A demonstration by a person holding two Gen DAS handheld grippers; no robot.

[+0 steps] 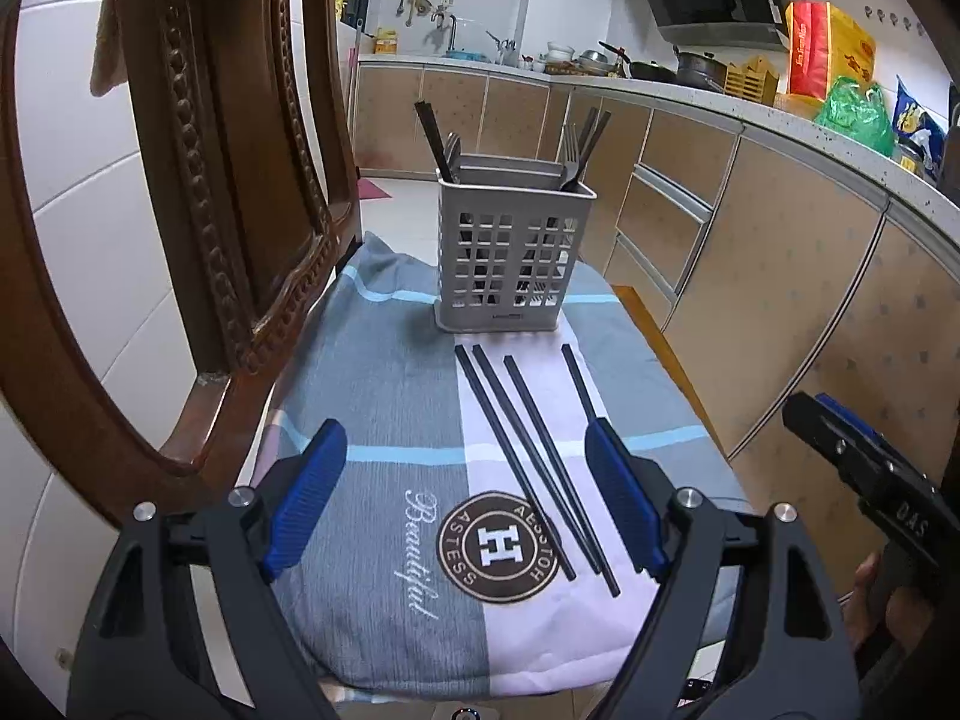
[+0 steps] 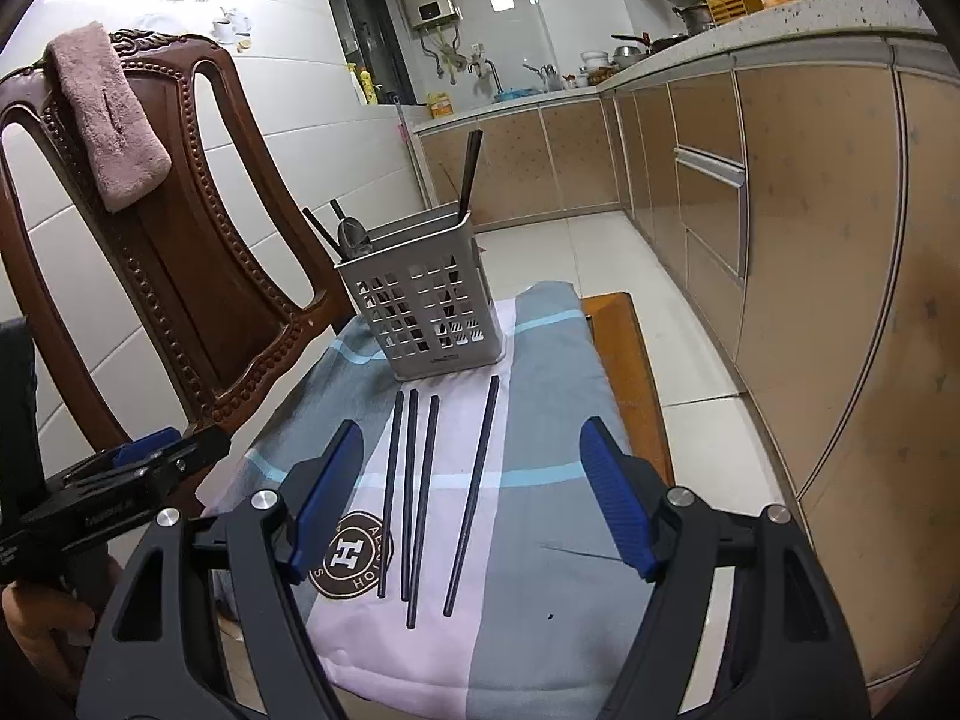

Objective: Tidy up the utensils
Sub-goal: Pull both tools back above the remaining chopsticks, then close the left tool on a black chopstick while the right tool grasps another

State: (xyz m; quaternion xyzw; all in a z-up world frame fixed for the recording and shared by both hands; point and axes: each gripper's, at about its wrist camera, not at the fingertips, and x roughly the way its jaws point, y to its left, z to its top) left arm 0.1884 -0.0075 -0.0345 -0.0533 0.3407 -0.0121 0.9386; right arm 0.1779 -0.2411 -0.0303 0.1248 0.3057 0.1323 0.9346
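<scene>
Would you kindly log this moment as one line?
left gripper: open, empty | right gripper: open, empty | four black chopsticks: loose on cushion | utensil basket: upright, partly filled

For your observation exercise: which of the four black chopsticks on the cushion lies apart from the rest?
The rightmost chopstick: a clear gap separates it from the three close-set others.

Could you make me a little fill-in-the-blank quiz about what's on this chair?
1. ____ black chopsticks lie loose on the cushion.
2. The grey holder stands ____ on the cushion.
3. A pink towel hangs over the chair's ____.
4. Both the left gripper and right gripper are ____.

Missing words: four; upright; backrest; open
</scene>
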